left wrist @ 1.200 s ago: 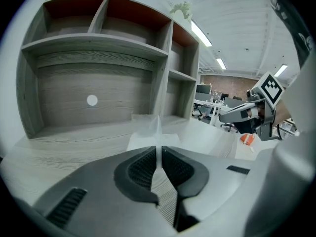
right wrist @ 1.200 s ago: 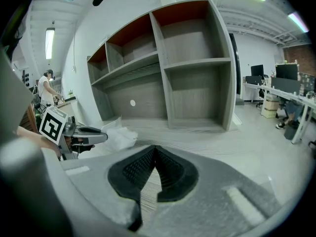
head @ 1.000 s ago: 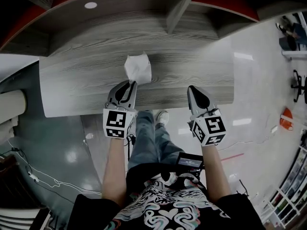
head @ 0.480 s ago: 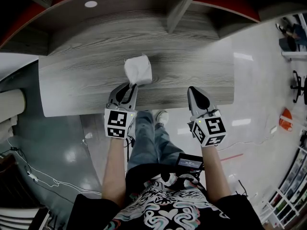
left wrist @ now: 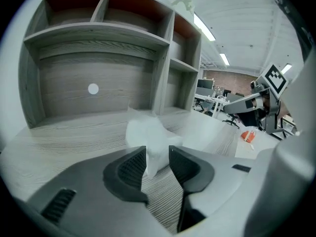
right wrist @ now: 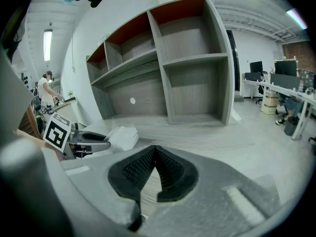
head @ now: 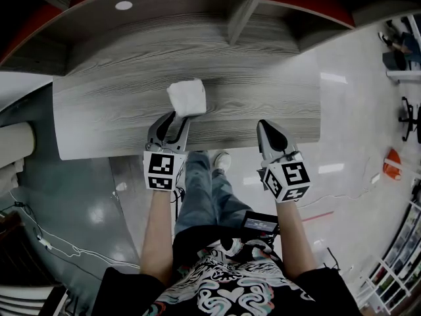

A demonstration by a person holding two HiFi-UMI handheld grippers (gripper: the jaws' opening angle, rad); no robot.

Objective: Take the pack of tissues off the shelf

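The white pack of tissues (head: 187, 98) lies on the grey wood desk (head: 276, 104) below the shelf unit, just ahead of my left gripper (head: 177, 116). In the left gripper view the near end of the tissue pack (left wrist: 150, 137) reaches into the gap of the left gripper (left wrist: 158, 153). Its jaws are opening, and the pads stand apart from the wrapper. My right gripper (head: 266, 124) hovers at the desk's front edge to the right, shut with nothing in it (right wrist: 155, 149). The right gripper view shows the tissue pack (right wrist: 120, 137) at its left.
The open shelf unit (right wrist: 192, 58) rises behind the desk, its compartments bare, with an upright divider (head: 243, 12) right of centre. A small white round cap (head: 123, 6) sits on the back panel. The desk's front edge (head: 197, 147) runs under both grippers. Office furniture stands far right.
The left jaws have spread apart. The tissue pack, pinched and standing bunched up before, has dropped and now lies flat on the desk, slightly to the left.
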